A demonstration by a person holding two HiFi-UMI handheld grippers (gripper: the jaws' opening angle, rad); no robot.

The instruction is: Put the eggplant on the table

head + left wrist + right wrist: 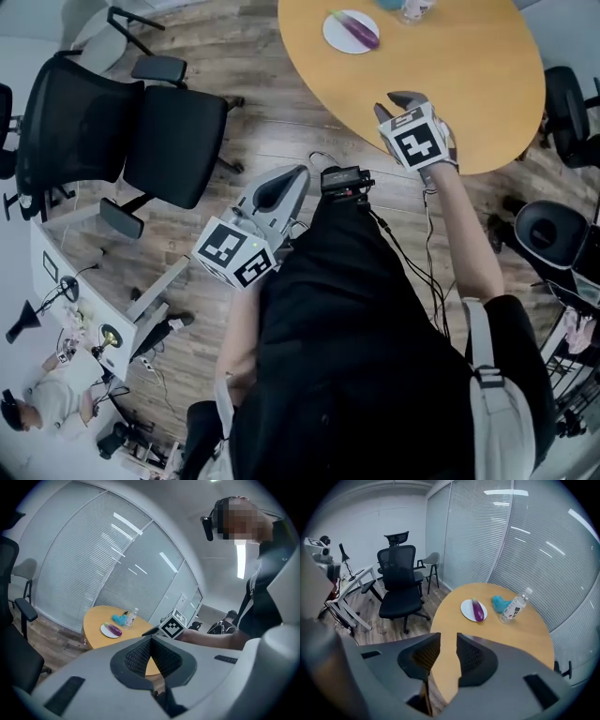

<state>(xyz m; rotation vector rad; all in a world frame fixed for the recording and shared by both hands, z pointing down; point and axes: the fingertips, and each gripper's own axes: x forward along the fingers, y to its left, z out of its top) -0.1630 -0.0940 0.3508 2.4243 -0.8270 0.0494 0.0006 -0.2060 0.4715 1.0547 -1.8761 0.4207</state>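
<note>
**Status: eggplant [477, 610] on plate [466, 607]**

The eggplant lies on the white plate on the round counter [520, 634]; bottle [515, 605] just beside the plate; left gripper [150, 639] fingers pressed together, empty; right gripper [448, 639] fingers narrowly spread, empty, well short of the plate.

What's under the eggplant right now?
A white plate lies under the eggplant, and the plate rests on the round wooden table. The eggplant covers the plate's middle, so whether anything else lies beneath it cannot be seen.
</note>
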